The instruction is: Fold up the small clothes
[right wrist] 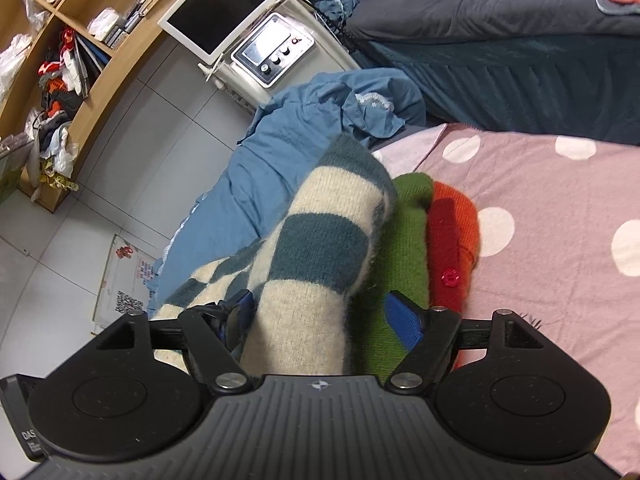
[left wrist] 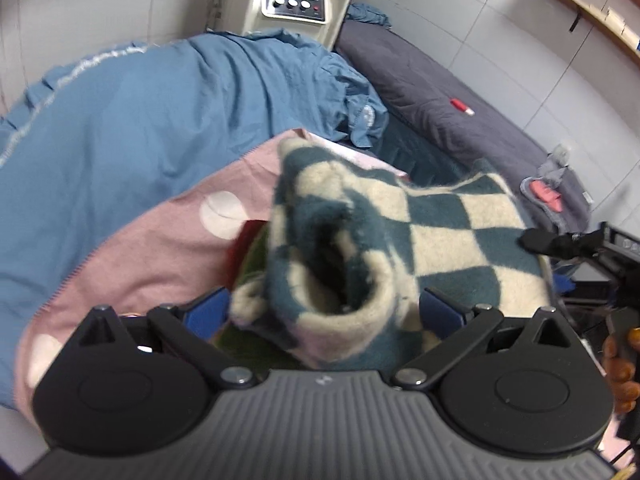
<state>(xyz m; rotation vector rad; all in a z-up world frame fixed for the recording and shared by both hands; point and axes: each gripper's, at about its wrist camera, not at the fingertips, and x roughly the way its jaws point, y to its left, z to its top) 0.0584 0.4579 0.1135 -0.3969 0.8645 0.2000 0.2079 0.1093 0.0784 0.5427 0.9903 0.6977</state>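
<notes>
A teal-and-cream checkered knit garment (left wrist: pixel 440 224) lies on top of a pile on the pink polka-dot blanket (left wrist: pixel 160 248). My left gripper (left wrist: pixel 324 312) is open, its blue pads (left wrist: pixel 208 314) on either side of a bunched fold with a dark opening. In the right wrist view, the checkered garment (right wrist: pixel 320 232) rests on a folded green knit (right wrist: pixel 400 224) and a red-orange knit (right wrist: pixel 452 224). My right gripper (right wrist: pixel 320 316) is open. A thick roll of the garment runs between its fingers, and there is a gap to the right pad (right wrist: pixel 404 320).
A rumpled blue quilt (left wrist: pixel 140 112) lies beyond the pile. Behind it are a dark grey mattress (left wrist: pixel 460 92) with a small red item (left wrist: pixel 460 106), a white machine with knobs (right wrist: pixel 272 56), and a cluttered wooden shelf (right wrist: pixel 60 60). Tiled floor (right wrist: pixel 120 160) lies beside the bed.
</notes>
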